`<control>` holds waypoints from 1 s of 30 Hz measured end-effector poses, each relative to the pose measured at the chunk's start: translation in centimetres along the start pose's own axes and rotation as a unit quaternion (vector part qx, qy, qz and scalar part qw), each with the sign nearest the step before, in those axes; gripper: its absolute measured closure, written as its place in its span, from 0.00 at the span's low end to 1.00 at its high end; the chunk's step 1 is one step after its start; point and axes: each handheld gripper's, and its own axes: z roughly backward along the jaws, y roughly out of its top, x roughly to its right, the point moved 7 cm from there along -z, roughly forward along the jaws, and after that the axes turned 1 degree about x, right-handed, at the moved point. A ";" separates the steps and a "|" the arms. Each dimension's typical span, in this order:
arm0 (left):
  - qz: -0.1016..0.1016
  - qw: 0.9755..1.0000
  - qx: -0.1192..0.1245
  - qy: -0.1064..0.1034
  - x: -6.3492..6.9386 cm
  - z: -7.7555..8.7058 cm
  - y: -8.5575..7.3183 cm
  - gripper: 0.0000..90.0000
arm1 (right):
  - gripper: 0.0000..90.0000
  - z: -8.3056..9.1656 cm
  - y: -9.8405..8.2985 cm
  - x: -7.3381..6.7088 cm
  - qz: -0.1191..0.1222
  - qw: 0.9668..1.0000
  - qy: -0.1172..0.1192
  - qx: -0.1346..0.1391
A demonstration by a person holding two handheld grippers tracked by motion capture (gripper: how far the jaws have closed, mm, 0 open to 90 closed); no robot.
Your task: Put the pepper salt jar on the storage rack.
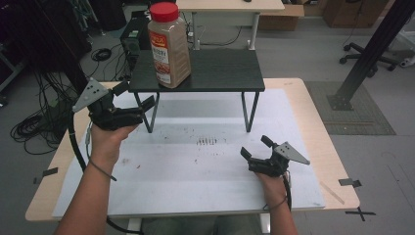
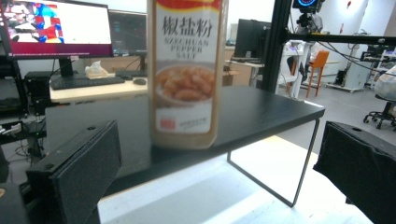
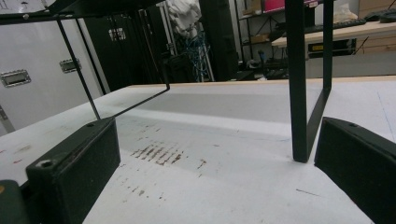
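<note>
While cables litter the grey floor (image 1: pixel 303 54), a stained white mat (image 1: pixel 195 166) covers the table (image 1: pixel 318 127).

open mat (image 1: pixel 195 166), shelf legs (image 1: pixel 249 111) ahead

A white mat (image 1: pixel 195 186) covered the counter (image 1: pixel 313 112), with reddish-brown stains (image 1: pixel 206 141) near its middle. Cables (image 1: pixel 34 127) lay on the floor at left.
</note>
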 end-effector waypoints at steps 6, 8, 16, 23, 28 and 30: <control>0.007 1.000 0.000 0.000 -0.4 0.8 -1.6 0.00 | 0.00 0.0 0.0 0.0 0.002 1.000 0.000 -0.001; 0.009 1.000 0.003 -0.002 -0.6 1.1 -2.1 0.00 | 0.00 -0.1 0.0 0.0 0.003 1.000 0.000 -0.002; 0.011 1.000 0.008 -0.002 -1.0 2.0 -4.2 0.00 | 0.00 0.0 0.0 -0.1 0.003 1.000 0.000 -0.002; 0.016 1.000 0.014 -0.005 -1.5 2.8 -6.0 0.00 | 0.00 -0.1 -0.1 -0.1 0.005 1.000 0.001 -0.005; 0.013 1.000 0.006 -0.003 -1.7 3.0 -7.3 0.00 | 0.00 -0.1 -0.1 -0.1 0.004 1.000 -0.001 -0.005; 0.013 1.000 0.011 -0.007 -1.7 3.3 -7.9 0.00 | 0.00 -0.1 -0.1 -0.1 0.004 1.000 -0.001 -0.004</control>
